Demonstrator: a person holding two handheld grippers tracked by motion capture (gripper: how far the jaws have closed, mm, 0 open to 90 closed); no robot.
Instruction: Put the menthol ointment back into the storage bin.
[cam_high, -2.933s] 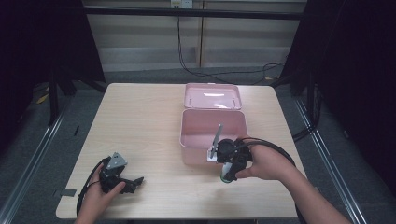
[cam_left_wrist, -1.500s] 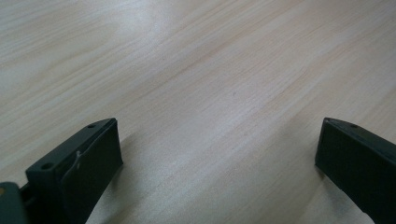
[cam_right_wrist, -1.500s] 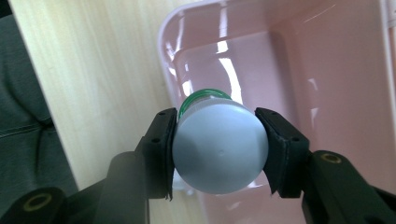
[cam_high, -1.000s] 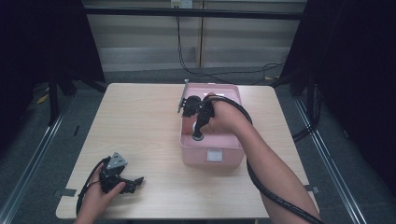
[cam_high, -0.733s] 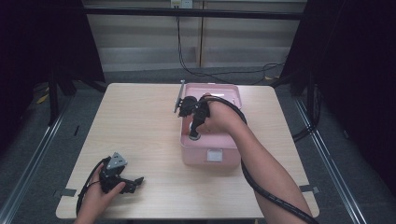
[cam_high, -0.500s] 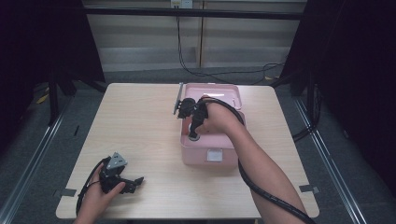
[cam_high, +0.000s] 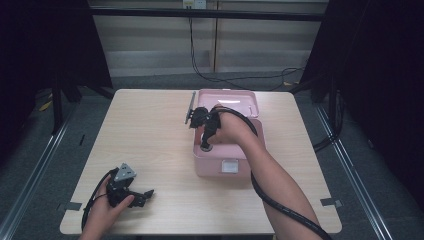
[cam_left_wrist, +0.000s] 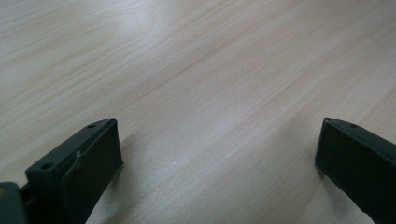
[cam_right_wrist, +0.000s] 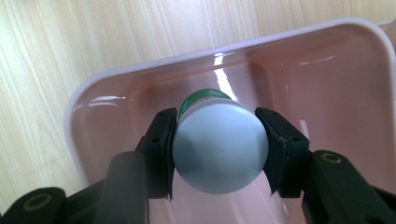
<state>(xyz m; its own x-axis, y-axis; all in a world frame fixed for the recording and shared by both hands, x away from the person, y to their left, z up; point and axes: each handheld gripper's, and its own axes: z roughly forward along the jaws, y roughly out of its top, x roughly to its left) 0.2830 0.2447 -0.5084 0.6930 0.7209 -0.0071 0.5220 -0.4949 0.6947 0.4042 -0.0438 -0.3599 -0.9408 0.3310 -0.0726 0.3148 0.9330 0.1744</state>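
Right tongs (cam_right_wrist: 219, 154) clamped on a grey-capped green bottle (cam_right_wrist: 219, 151), hanging inside the open pink box (cam_right_wrist: 116, 79). Risk: let go while it hangs high or tilted and it tips or clips the rim. Left tongs (cam_left_wrist: 219, 163) spread, empty, low over the pale wood counter (cam_high: 145, 130); dark room, cables behind

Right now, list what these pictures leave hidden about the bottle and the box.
- Bottle body: in the right gripper view its grey cap faces the camera and covers all but a green rim.
- Bottle in the high view: the right tongs and hand cover it.
- Box floor under the bottle: hidden, so whether it touches down is unclear.
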